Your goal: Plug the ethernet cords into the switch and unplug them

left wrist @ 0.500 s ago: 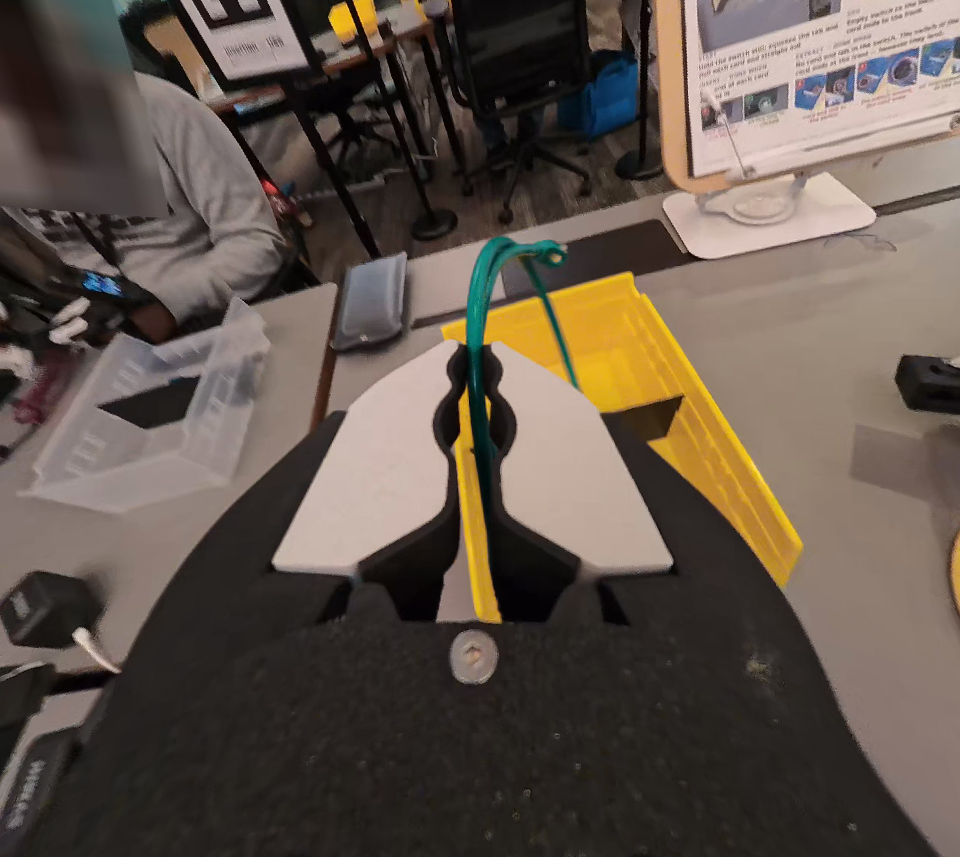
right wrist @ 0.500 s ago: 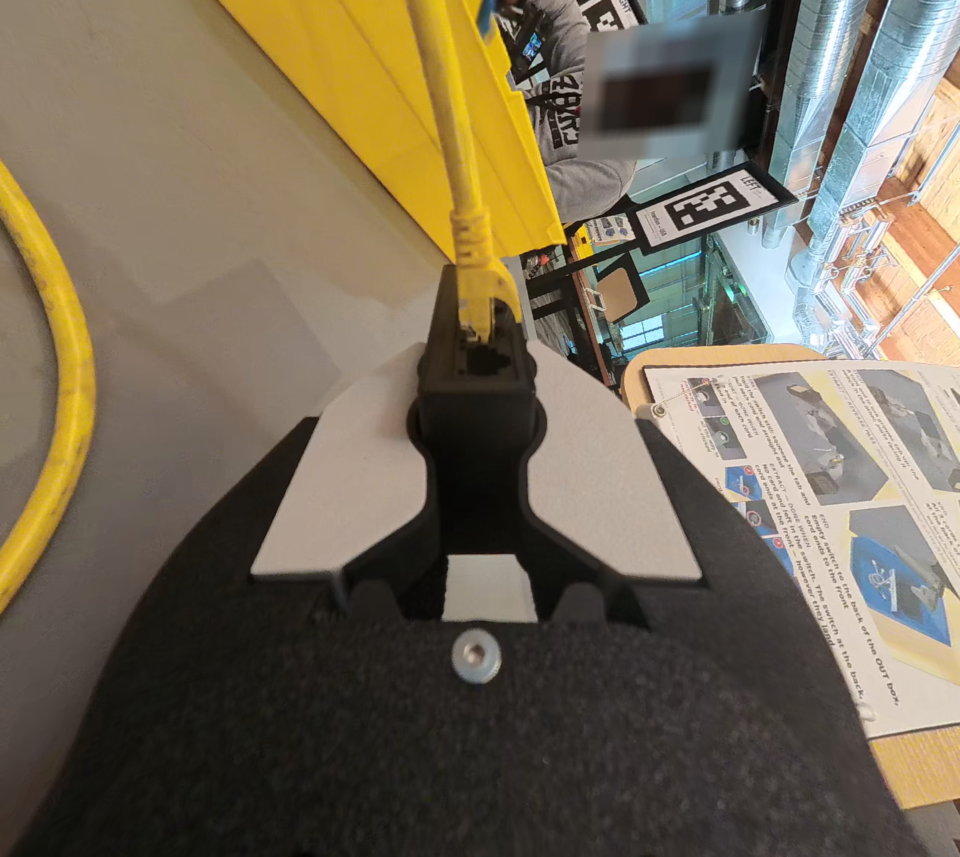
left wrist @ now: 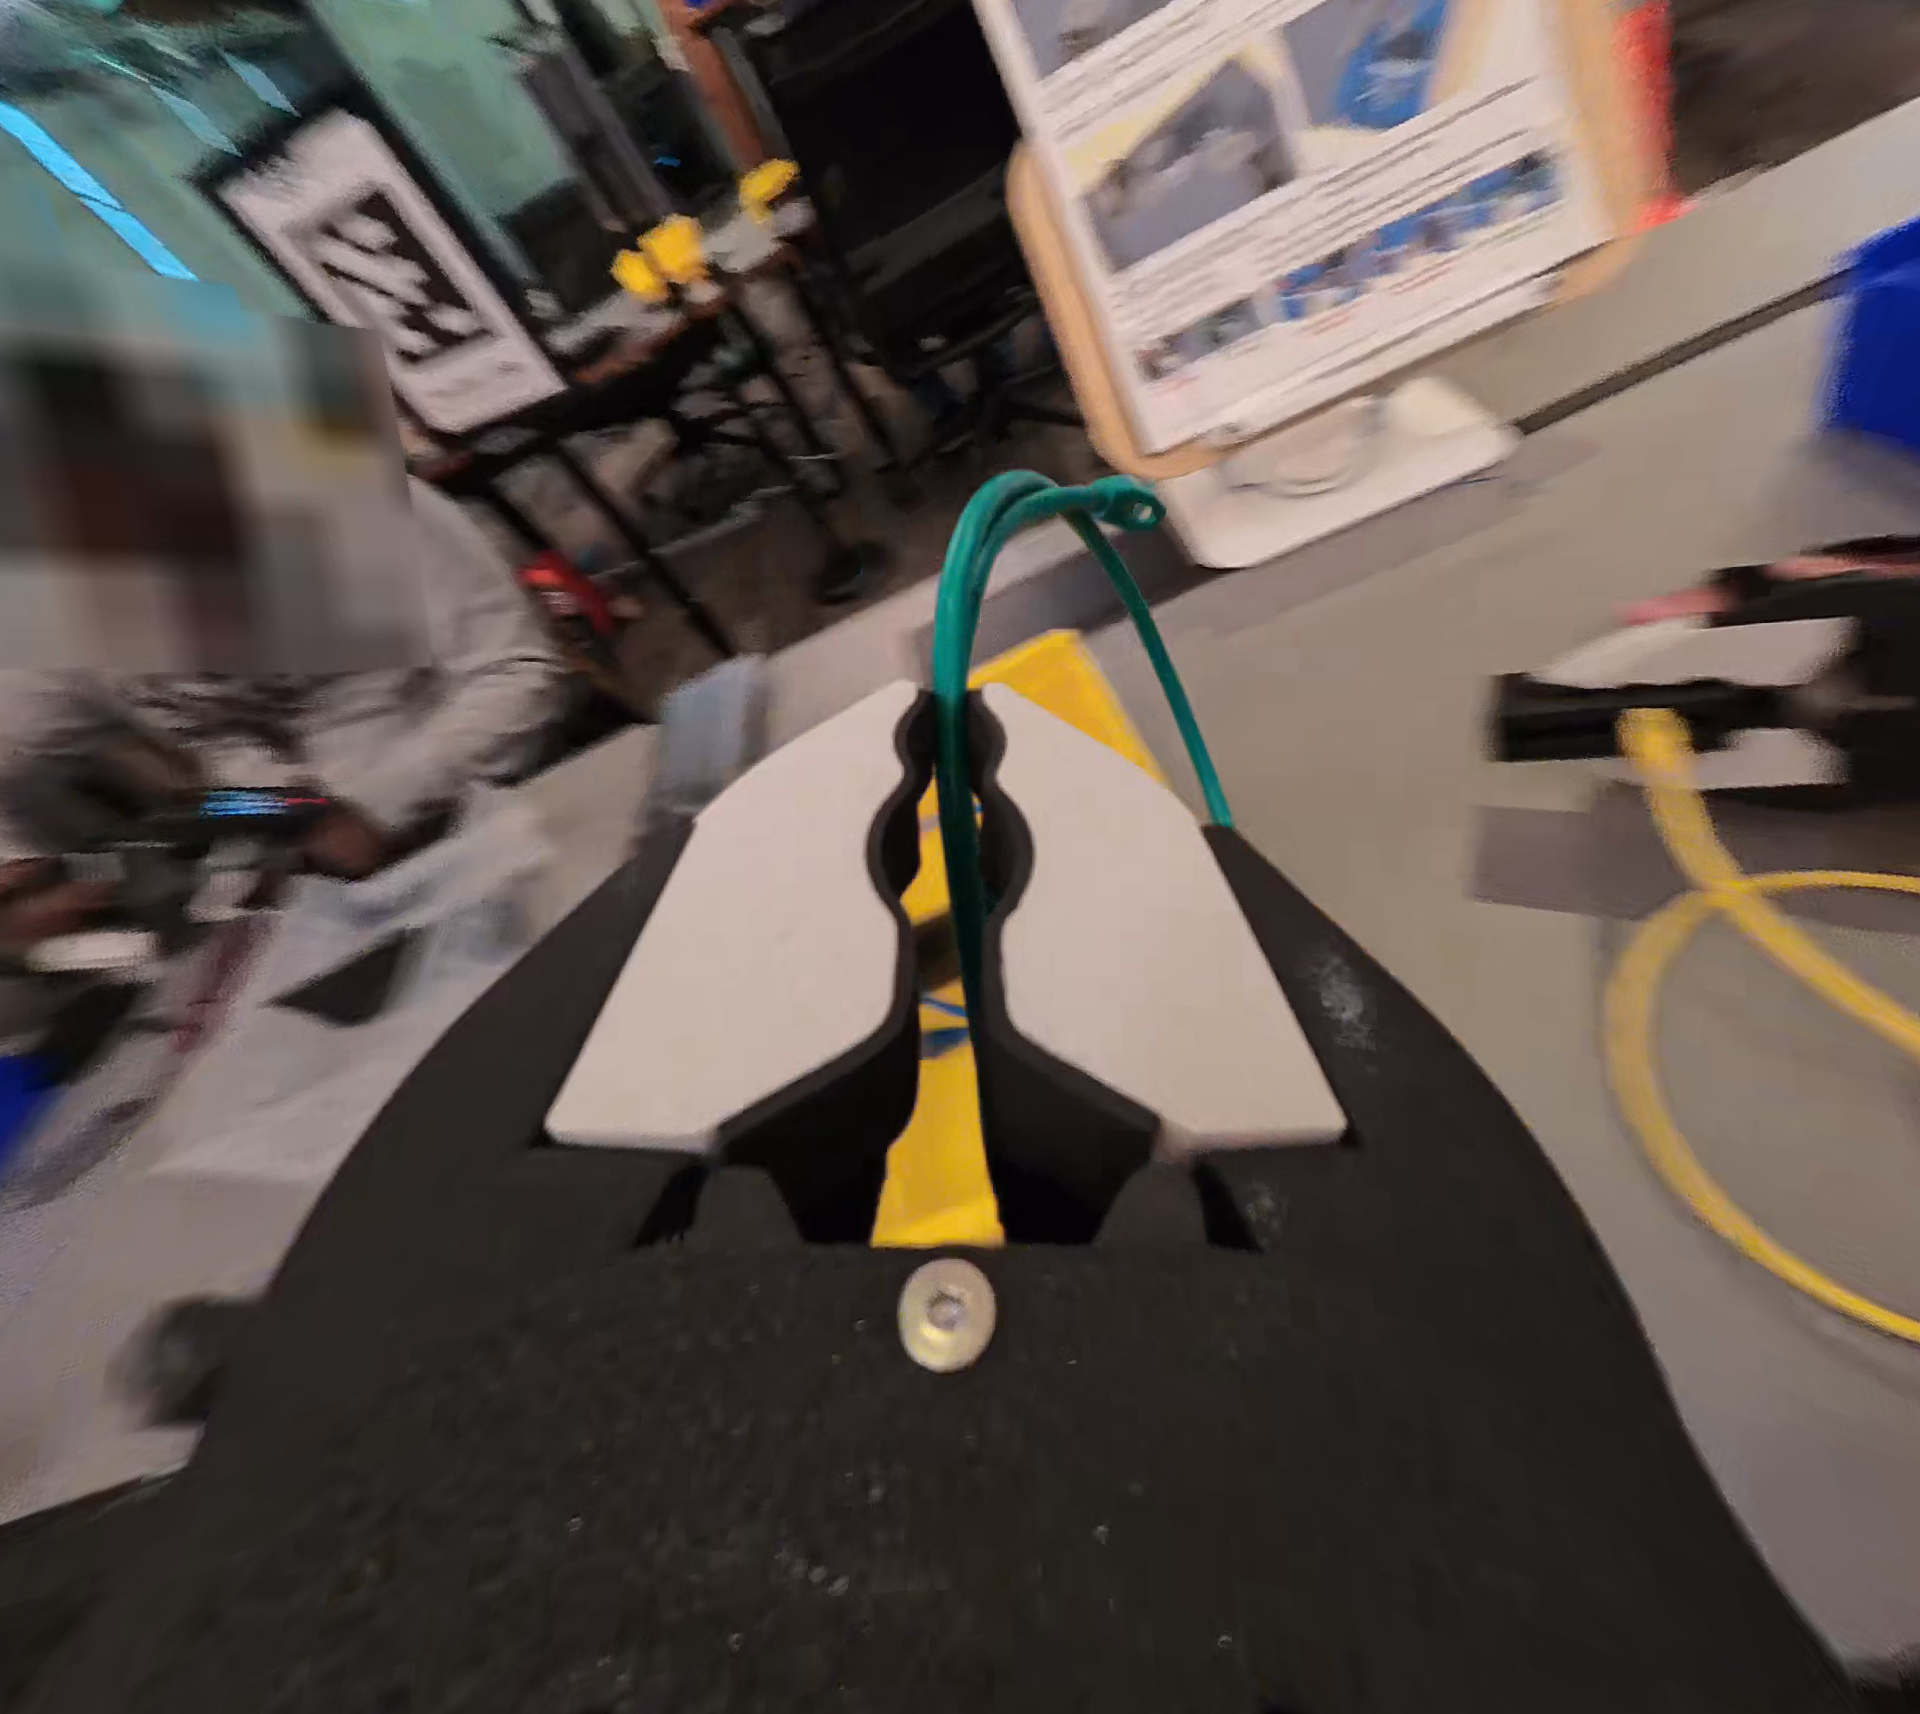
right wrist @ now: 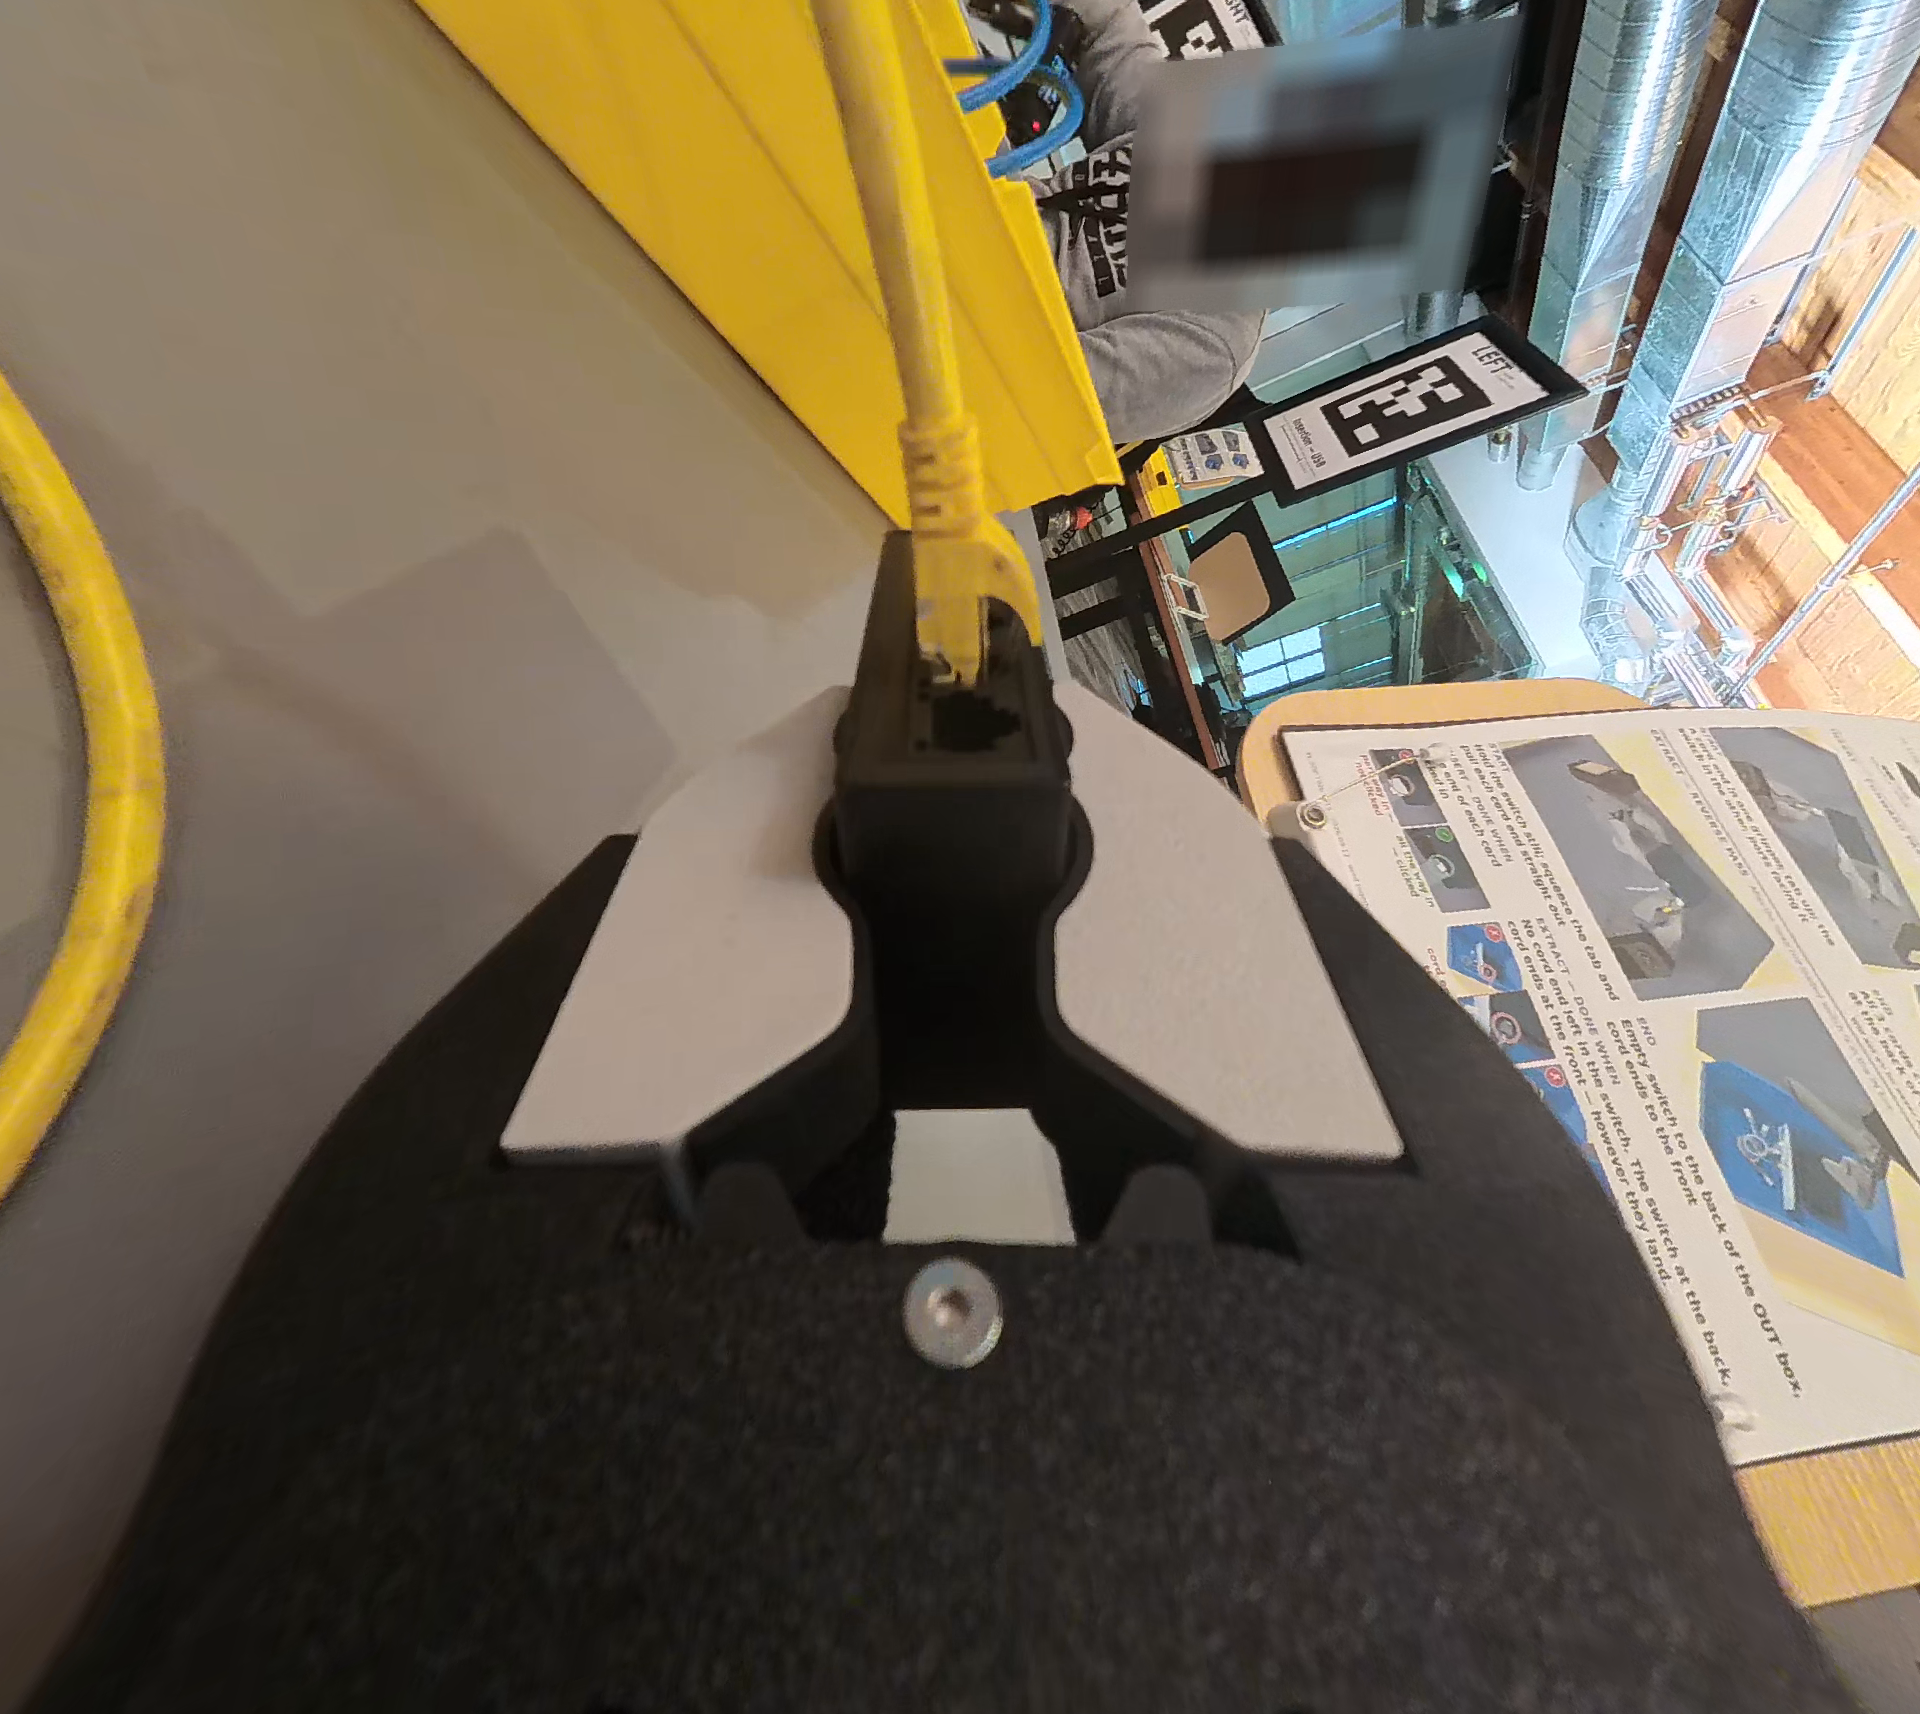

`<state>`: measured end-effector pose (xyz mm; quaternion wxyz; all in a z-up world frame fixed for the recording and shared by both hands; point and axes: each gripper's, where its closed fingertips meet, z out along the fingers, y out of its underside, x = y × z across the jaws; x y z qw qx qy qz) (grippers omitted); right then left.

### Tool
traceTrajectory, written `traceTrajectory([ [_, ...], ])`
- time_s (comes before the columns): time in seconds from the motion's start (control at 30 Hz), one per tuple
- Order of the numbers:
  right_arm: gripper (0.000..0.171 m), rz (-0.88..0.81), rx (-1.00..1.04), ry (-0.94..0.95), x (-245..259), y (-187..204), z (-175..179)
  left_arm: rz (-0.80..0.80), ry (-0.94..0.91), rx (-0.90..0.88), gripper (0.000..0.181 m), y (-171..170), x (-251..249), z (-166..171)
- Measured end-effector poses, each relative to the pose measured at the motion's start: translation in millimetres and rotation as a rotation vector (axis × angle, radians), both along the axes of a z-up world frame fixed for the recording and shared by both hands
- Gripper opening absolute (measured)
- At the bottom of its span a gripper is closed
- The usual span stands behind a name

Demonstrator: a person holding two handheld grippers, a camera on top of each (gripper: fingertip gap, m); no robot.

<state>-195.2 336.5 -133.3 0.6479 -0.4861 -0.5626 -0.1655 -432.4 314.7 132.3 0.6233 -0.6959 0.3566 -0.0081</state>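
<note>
presumably to keep its ports steady and facing outward, the black switch (right wrist: 951, 791) is held between the two fingers of the right claw (right wrist: 951, 817), whose jaws are closed snugly on its body at a moderate width; the claw is rolled on its side above the grey counter (right wrist: 343, 376). one yellow ethernet cord (right wrist: 883, 158) is already seated in a port at the far end of the switch, its plug (right wrist: 951, 563) standing in the socket, while the neighbouring port nearer the camera looks empty. the cord runs away past the yellow bin (right wrist: 644, 106), and a slack loop lies on the counter at the left, which probably leaves room for the switch to be moved without tugging. blue cords (right wrist: 1013, 33) hang in the bin beyond. in the left wrist view, heavily blurred, the left claw (left wrist: 961, 817) is nearly closed, pinching a thin green cord (left wrist: 961, 729) that rises between the fingertips and arches over to the right; its plug end is not clearly visible, so how it is oriented cannot be told. the right claw with the switch appears at the right of this view, well apart. as a judgement, the green cord is being carried toward the switch for the next insertion into the free port. an instruction board (left wrist: 1299, 106) stands behind.
</note>
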Motion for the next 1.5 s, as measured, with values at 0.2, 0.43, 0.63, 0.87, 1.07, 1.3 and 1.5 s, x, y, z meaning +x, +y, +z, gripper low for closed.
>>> traceTrajectory([
  [0.2, 0.030, -0.025, 0.022, 0.093, 12, 1, 16, -0.207, -0.402, -0.499, 0.005, -47, 34, -103],
  [0.43, 0.030, -0.039, -0.003, 0.133, 18, 6, 18, -0.140, -0.718, -0.932, 0.005, -76, 45, -254],
  [0.63, 0.030, -0.032, -0.009, 0.101, 15, 5, 13, 0.024, -0.354, -0.781, 0.015, -73, 25, -297],
  [0.87, 0.030, -0.024, -0.028, 0.092, 13, 5, 9, -0.130, 0.162, -0.154, 0.041, -59, 38, -247],
  [1.07, 0.030, -0.029, -0.030, 0.079, 13, 5, 7, -0.225, 0.477, -0.126, 0.036, -35, 60, -276],
  [1.3, 0.030, -0.023, -0.043, 0.077, 12, 6, 5, -0.241, 0.607, -0.147, 0.027, -28, 81, -300],
  [1.5, 0.030, -0.021, -0.048, 0.075, 12, 5, 4, -0.153, 0.786, -0.325, 0.026, -12, 91, -315],
])
